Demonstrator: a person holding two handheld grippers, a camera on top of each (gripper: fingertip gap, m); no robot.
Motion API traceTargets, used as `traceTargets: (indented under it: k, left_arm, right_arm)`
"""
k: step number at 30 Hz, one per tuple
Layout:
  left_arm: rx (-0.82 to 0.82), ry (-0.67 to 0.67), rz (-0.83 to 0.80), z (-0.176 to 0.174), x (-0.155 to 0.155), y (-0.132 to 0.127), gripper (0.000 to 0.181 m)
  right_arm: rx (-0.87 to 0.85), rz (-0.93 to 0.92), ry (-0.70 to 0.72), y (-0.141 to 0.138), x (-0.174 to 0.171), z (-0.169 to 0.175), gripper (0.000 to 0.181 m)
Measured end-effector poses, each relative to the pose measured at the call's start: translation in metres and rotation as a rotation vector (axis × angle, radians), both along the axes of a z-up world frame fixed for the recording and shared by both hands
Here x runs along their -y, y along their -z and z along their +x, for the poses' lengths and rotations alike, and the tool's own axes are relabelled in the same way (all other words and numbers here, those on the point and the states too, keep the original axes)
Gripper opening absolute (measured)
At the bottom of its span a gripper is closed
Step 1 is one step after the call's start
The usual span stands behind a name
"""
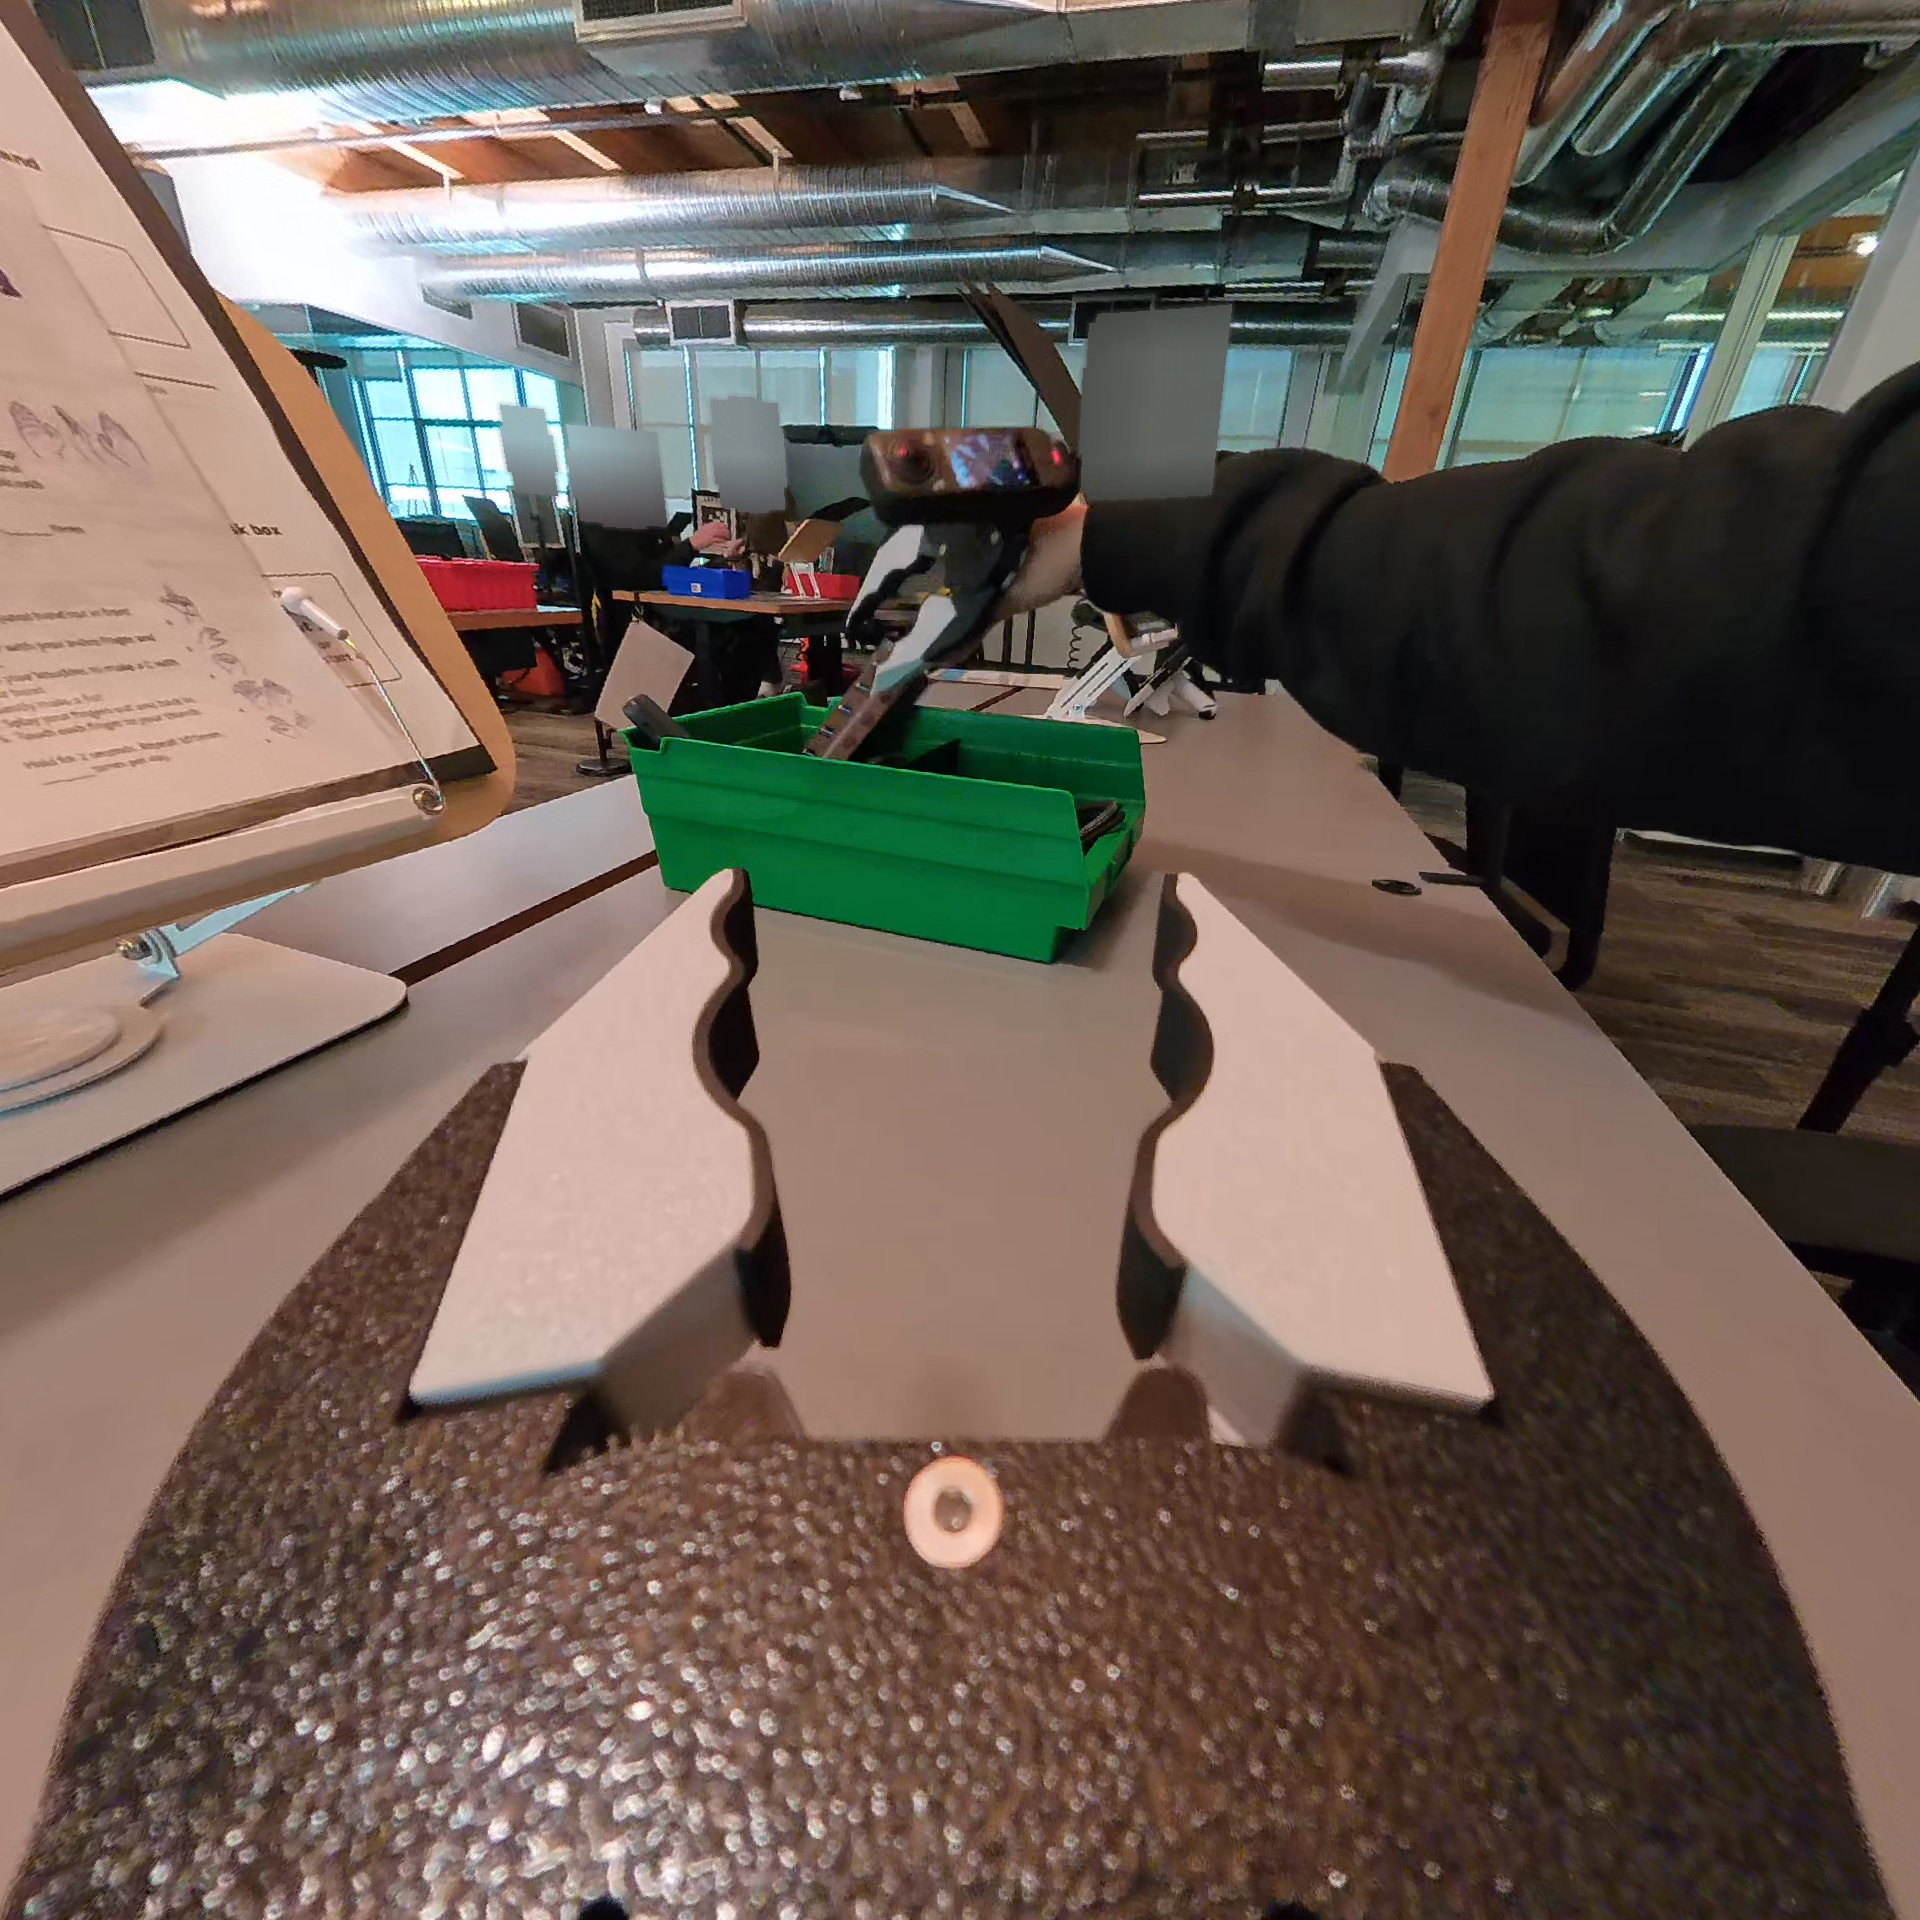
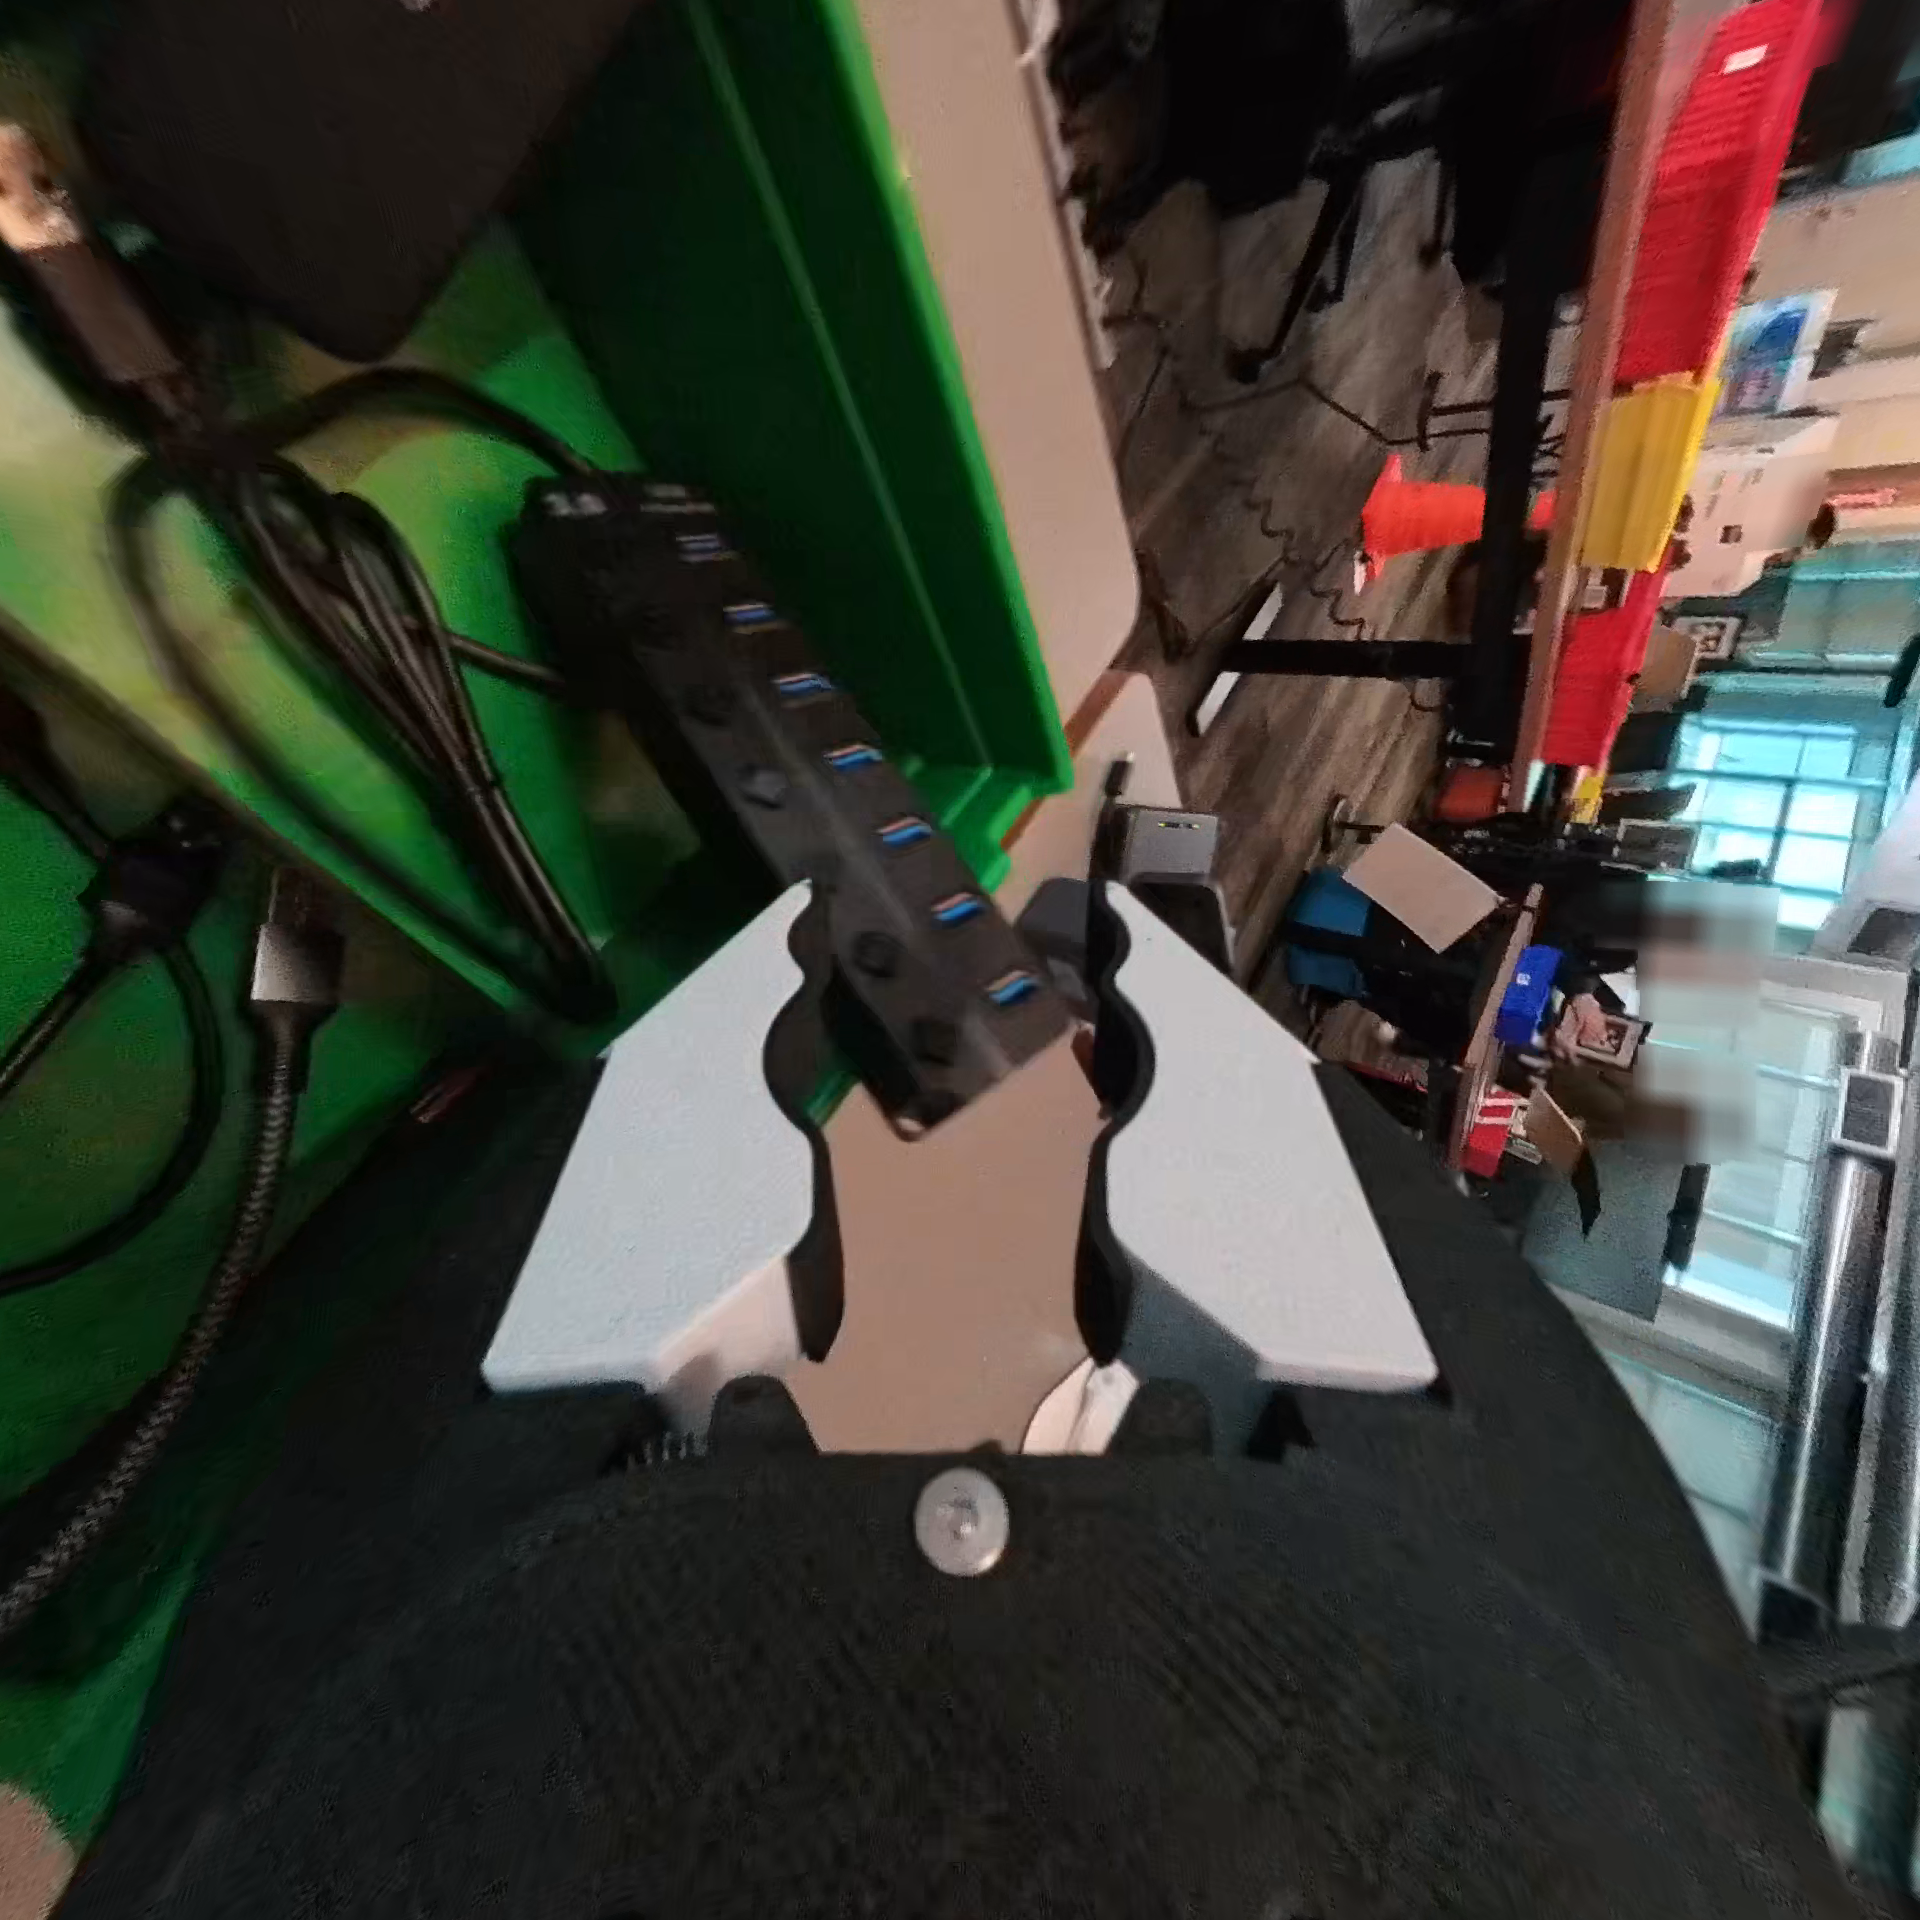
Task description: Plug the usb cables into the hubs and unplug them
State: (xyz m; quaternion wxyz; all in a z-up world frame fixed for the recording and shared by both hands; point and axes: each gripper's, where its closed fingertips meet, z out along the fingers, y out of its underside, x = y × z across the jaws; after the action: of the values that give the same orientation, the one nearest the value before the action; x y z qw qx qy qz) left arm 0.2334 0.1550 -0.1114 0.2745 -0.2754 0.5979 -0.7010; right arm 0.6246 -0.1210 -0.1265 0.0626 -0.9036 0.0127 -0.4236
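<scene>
A green bin stands on the grey table ahead of my left gripper, which is open and empty, low over the table just short of the bin. My right gripper reaches into the bin from above, held by an arm in a black sleeve. In the right wrist view my right gripper is shut on the near end of a long black USB hub with several blue ports, tilted up out of the green bin. Coiled black cables and a braided cable with a silver USB plug lie inside.
A document stand with printed pages on a white base stands at the left. The table's right edge drops to the floor. A flat black device lies in the bin. A small grey device sits past the bin.
</scene>
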Motion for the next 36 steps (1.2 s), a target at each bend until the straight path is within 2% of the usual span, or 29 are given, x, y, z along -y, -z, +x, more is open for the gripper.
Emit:
traceTargets:
  k: [5, 9, 15, 17, 19, 21, 23, 25, 28, 29, 30, 32, 34, 36]
  left_arm:
    - [0.0, 0.004, -0.002, -0.001, 0.001, -0.001, 0.075]
    - [0.008, 0.011, -0.001, -0.002, 0.003, -0.004, 0.075]
    - [-0.022, -0.057, 0.071, 0.003, 0.0, 0.0, 0.075]
    - [-0.025, -0.126, 0.111, 0.005, -0.007, -0.001, 0.075]
    - [-0.054, -0.264, 0.143, 0.004, -0.026, -0.005, 0.076]
    - [-0.076, -0.433, 0.187, -0.007, -0.055, -0.012, 0.076]
    - [-0.112, -0.646, 0.238, -0.029, -0.103, -0.021, 0.076]
    - [-0.193, -0.932, 0.29, -0.064, -0.178, -0.025, 0.075]
    - [-0.356, -1.342, 0.336, -0.141, -0.3, -0.011, 0.079]
    - [-0.405, -1.443, 0.315, -0.166, -0.334, -0.002, 0.083]
    - [-0.461, -1.507, 0.283, -0.186, -0.361, 0.01, 0.087]
    - [-0.515, -1.506, 0.21, -0.203, -0.391, 0.034, 0.087]
    - [-0.531, -1.445, 0.154, -0.2, -0.399, 0.054, 0.087]
    - [-0.502, -1.468, 0.169, -0.198, -0.407, 0.06, 0.093]
  right_arm:
    - [0.049, 0.159, 0.063, -0.038, 0.007, -0.008, 0.045]
    - [0.077, 0.391, 0.066, -0.061, -0.018, -0.044, 0.042]
    - [-0.042, 0.779, -0.089, -0.044, -0.097, -0.175, 0.045]
    - [-0.095, 0.897, -0.08, -0.03, -0.109, -0.209, 0.06]
    - [-0.147, 1.021, -0.035, -0.016, -0.113, -0.227, 0.078]
    - [-0.191, 1.139, -0.018, -0.003, -0.117, -0.238, 0.08]
    - [-0.178, 1.129, 0.017, 0.013, -0.116, -0.23, 0.081]
    - [-0.193, 1.08, 0.025, 0.026, -0.119, -0.229, 0.083]
    - [-0.143, 1.074, 0.009, 0.036, -0.124, -0.225, 0.057]
    - [-0.126, 1.084, 0.008, 0.036, -0.126, -0.222, 0.058]
    - [-0.085, 1.085, 0.027, 0.036, -0.123, -0.217, 0.047]
    - [0.027, 1.057, 0.083, 0.032, -0.109, -0.204, 0.007]
    - [0.071, 1.048, 0.08, 0.03, -0.105, -0.199, 0.0]
    - [0.102, 1.045, 0.098, 0.029, -0.102, -0.198, 0.0]
